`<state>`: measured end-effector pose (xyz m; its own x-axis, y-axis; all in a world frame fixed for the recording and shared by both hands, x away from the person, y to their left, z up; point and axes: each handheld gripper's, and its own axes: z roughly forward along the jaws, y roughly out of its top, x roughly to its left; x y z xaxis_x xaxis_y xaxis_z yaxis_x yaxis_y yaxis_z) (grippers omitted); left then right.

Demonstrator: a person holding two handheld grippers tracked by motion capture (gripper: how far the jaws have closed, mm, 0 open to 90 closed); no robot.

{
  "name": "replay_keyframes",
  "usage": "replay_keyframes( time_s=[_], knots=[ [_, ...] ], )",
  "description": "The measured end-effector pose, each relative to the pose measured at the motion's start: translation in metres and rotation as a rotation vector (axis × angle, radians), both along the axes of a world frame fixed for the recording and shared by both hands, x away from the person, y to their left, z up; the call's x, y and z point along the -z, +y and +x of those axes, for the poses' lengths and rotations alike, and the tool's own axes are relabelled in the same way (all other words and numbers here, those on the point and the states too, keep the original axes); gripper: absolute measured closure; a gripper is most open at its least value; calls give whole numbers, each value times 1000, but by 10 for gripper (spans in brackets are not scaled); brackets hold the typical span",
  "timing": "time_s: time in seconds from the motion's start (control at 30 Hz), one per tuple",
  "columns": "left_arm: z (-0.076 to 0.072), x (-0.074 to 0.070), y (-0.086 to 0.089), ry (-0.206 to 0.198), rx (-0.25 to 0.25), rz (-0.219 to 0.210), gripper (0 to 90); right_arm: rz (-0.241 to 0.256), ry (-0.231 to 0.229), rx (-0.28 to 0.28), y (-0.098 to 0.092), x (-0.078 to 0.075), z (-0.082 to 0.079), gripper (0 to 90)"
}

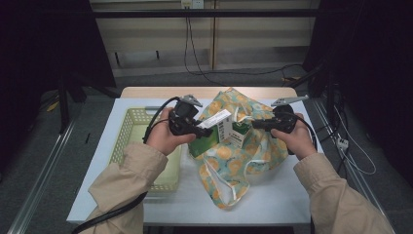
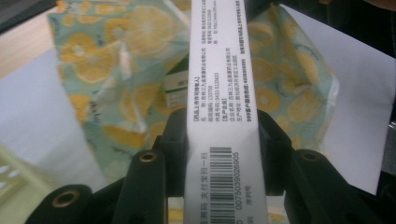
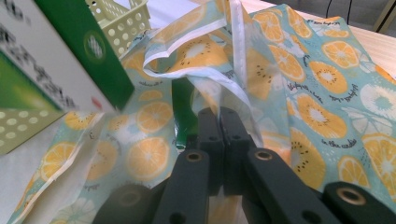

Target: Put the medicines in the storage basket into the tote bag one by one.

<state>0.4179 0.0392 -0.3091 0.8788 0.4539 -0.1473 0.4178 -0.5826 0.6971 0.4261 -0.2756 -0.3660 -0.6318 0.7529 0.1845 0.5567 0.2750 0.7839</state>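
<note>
- High view: left gripper (image 1: 202, 130) holds a green-and-white medicine carton (image 1: 209, 131) above the mouth of a lemon-print fabric bag (image 1: 238, 156) lying on the white bench (image 1: 272, 200).
- Left gripper view: both jaws press the carton's (image 2: 222, 116) narrow printed sides, barcode end nearest the camera. Long axis points toward the bag (image 2: 116, 60), which probably suits sliding it through the opening.
- Right gripper (image 1: 258, 124) is clamped narrow on the bag's rim; in the right gripper view the jaws meet on the white-edged hem (image 3: 233, 93) with cloth between them. Judged purpose: lifting the rim to keep the mouth open for the carton.
- A pale green perforated basket (image 1: 134, 131) sits at the bench's left, partly covered by the left forearm.
- Hidden: the bag's interior is mostly out of sight. A dark green object (image 3: 183, 116) shows inside the opening; cannot tell what it is.
- Carton (image 3: 56, 56) is cut off and blurred in the right gripper view; its print is not legible there.
- Cannot tell whether the carton's lower end touches the cloth.
</note>
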Motion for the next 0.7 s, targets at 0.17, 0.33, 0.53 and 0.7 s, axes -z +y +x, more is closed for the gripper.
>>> replay_keyframes(
  time_s=[0.17, 0.33, 0.53, 0.7],
  knots=[
    [-5, 17, -25, 10, 45, 65, 626, 1, -1, 0, -1, -2, 0, 896],
    [-7, 35, -44, 26, 75, 88, 626, 7, -7, -3, 0, -4, 0, 897],
    [-5, 52, -63, 49, 90, 82, 626, 6, -7, -1, 0, -6, 0, 896],
    [-1, 60, -74, 45, 70, 60, 626, 8, -8, 0, -1, -7, 0, 897]
  ],
)
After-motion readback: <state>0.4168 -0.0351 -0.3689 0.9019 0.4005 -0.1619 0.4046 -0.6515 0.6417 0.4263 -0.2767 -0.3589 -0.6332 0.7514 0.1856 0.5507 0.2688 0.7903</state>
